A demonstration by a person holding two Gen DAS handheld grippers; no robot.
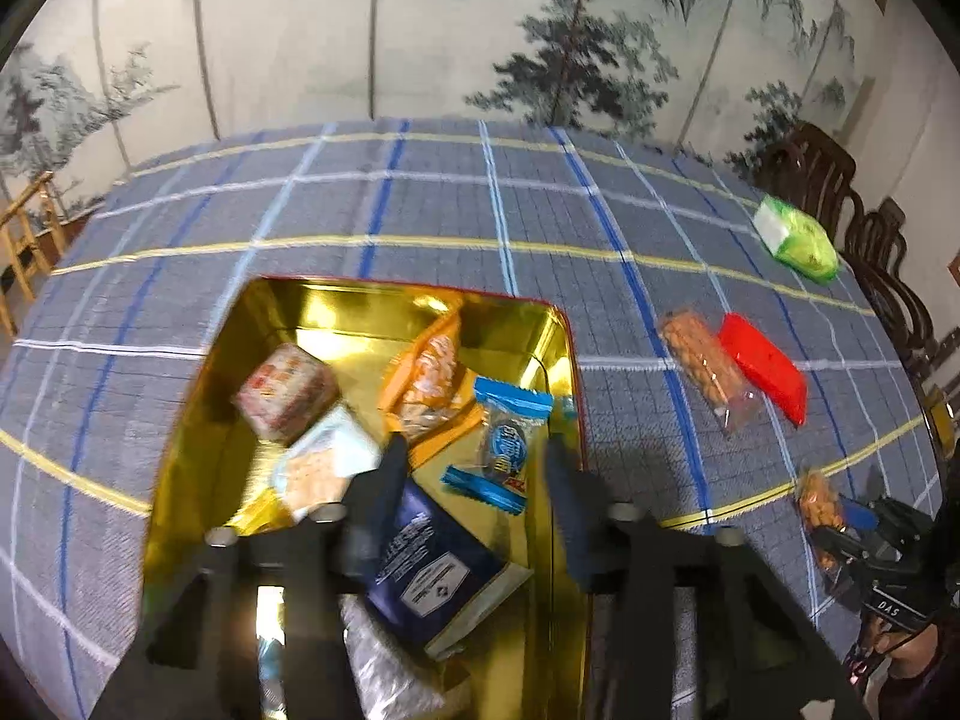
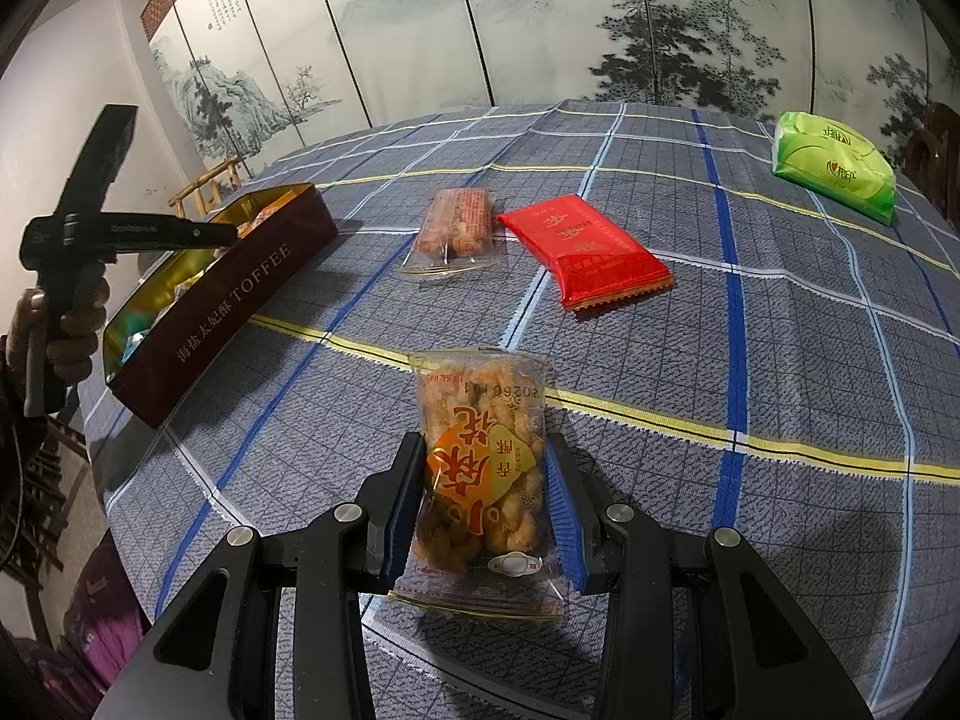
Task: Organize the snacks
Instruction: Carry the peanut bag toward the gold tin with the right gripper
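While you work: both your grippers are over the bench (image 2: 810, 360) with its blue plaid cloth.
Landmark: the toffee tin (image 2: 240, 294), open, gold inside, dark red outside.
Left gripper (image 1: 474, 480): you hold it above the tin's near end; its fingers (image 1: 384, 480) stand wide apart with nothing between them.
Tin contents: a navy packet (image 1: 438, 576), a blue-wrapped cookie (image 1: 507, 438), an orange packet (image 1: 429, 378) and pale wrapped biscuits (image 1: 285, 390).
Right gripper (image 2: 486, 498): to the right of the tin, well apart from it; its fingers (image 2: 408, 492) flank the fried-twist bag (image 2: 483, 468), which lies flat on the cloth. Whether the pads press it, I cannot tell.
Beyond that bag: a clear snack bag (image 2: 456, 228) and a red packet (image 2: 582, 249) lie side by side, right of the tin.
Far right edge: a green tissue pack (image 2: 831, 165), farthest from the tin.
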